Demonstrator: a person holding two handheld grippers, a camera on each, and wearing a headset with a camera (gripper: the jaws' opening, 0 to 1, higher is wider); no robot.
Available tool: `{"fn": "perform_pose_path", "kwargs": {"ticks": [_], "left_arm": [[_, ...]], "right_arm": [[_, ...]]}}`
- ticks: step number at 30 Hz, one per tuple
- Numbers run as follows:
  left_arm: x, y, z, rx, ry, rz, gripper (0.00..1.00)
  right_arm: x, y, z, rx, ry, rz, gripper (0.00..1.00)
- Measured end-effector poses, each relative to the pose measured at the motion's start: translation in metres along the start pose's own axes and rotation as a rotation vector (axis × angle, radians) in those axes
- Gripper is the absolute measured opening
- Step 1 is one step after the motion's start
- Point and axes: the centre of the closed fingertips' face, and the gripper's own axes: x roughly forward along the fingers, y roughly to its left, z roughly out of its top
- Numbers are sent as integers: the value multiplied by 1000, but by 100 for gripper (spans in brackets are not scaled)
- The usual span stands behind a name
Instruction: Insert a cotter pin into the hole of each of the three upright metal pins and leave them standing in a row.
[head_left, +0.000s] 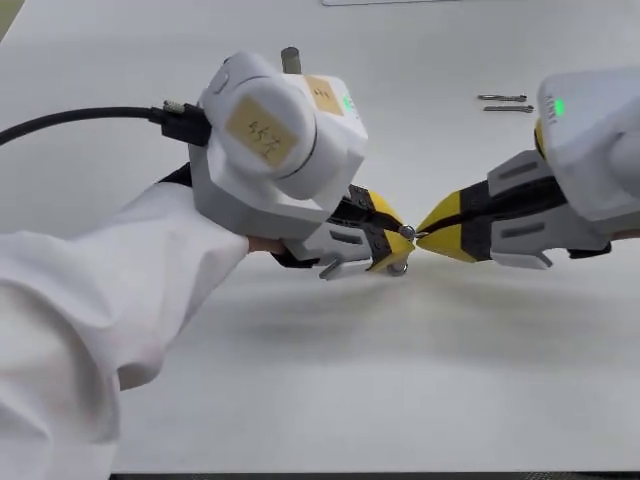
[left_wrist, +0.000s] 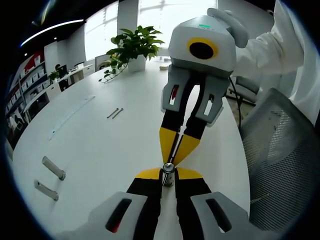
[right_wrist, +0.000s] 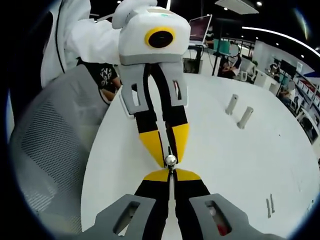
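Your left hand-held gripper (head_left: 397, 248) is clenched on 1 metal pin (left_wrist: 168, 172), which sits crosswise between the yellow tips. Your right hand-held gripper (head_left: 428, 232) is clamped on a thin cotter pin (right_wrist: 171, 177) and stands nose to nose with the left. The cotter pin's tip sits at the metal pin's upper end. 2 more metal pins (right_wrist: 231, 104) stand close together on the far side of the counter (head_left: 300, 380). 2 spare cotter pins (head_left: 505, 103) lie side by side, far right.
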Motion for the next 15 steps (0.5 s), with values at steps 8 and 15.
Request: {"fn": "perform_pose_path", "kwargs": {"ticks": [8, 15], "left_arm": [[0, 1, 0, -3, -2, 3, 6], [0, 1, -1, -5, -1, 5, 6]], "right_arm": [[-2, -2, 0, -15, 3, -10, 0], [-10, 1, -2, -2, 7, -17, 2]]}}
